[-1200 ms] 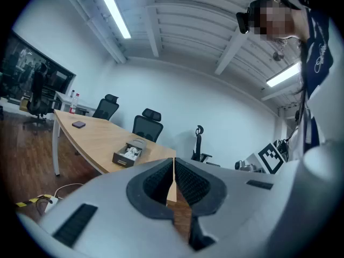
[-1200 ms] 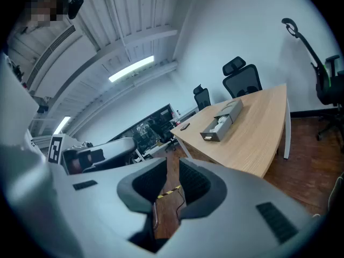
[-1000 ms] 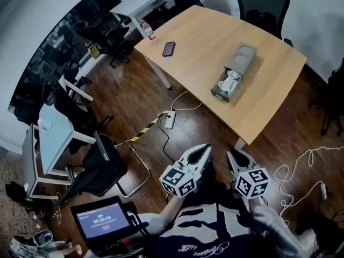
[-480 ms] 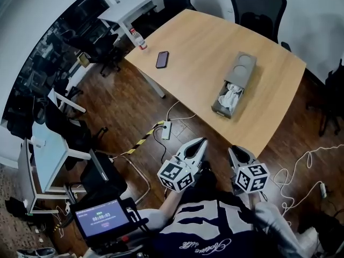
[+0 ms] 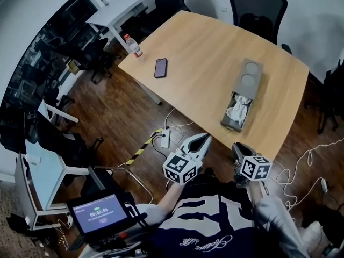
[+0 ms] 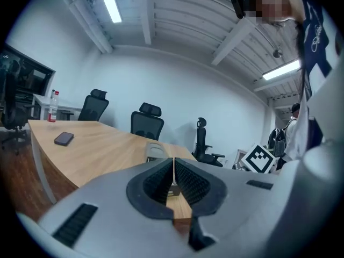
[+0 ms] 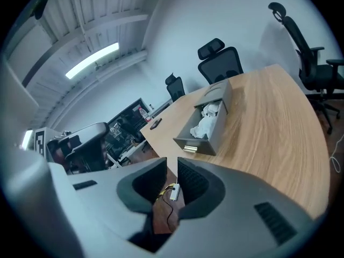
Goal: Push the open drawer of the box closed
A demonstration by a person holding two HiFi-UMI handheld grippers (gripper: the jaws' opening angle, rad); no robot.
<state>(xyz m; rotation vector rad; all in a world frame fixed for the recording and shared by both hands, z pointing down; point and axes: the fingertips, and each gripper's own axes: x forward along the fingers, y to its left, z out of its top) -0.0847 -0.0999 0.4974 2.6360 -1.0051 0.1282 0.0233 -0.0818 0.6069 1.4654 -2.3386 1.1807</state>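
Note:
A long grey box lies on the wooden table, near its right edge. Its drawer is pulled out toward me and holds a crumpled white cloth. Both grippers hang over the floor, short of the table. My left gripper is shut, its pads pressed together on nothing. My right gripper points at the drawer front; its pads stand a narrow gap apart with nothing between them. The box also shows small beyond the left jaws.
A phone and a bottle sit at the table's left end. Office chairs stand behind the table. A power strip and cables lie on the wood floor below the table edge. A screen is at my lower left.
The table and box have slid right and nearer in the head view. Both grippers stay low in front of me, the right one drifting slightly right.

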